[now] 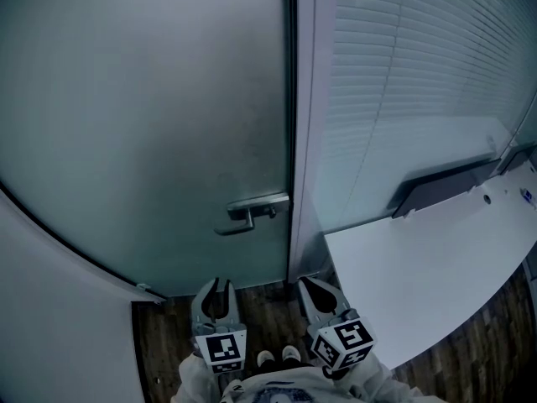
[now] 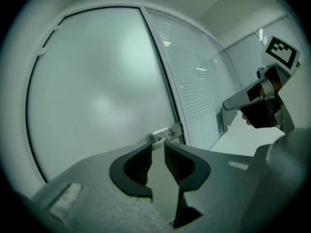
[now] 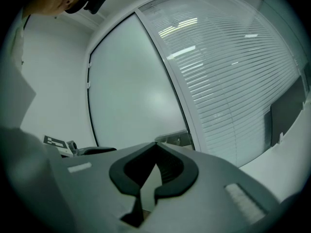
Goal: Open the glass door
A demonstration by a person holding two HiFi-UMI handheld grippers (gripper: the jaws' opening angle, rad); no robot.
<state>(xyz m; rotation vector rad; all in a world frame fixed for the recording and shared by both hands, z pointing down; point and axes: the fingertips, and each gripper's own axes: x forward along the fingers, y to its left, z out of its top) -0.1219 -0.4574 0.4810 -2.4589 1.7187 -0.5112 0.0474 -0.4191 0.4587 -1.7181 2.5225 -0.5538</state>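
The frosted glass door (image 1: pixel 143 116) stands closed in front of me, and its metal lever handle (image 1: pixel 247 212) sits at the right edge beside the grey frame (image 1: pixel 302 141). My left gripper (image 1: pixel 218 282) hangs low before the door, below the handle and apart from it. Its jaws stand a little apart with nothing between them (image 2: pixel 158 147), and the handle (image 2: pixel 163 135) shows just past the tips. My right gripper (image 1: pixel 309 282) is beside it below the frame, its tips meeting (image 3: pixel 156 144) and empty. The handle (image 3: pixel 175 139) lies beyond.
A window with slatted blinds (image 1: pixel 419 82) fills the wall right of the frame. A white tabletop (image 1: pixel 428 275) juts in at the lower right, close to my right gripper. A pale wall (image 1: pixel 50 309) curves in at the left. Dark wood floor (image 1: pixel 268 317) lies below.
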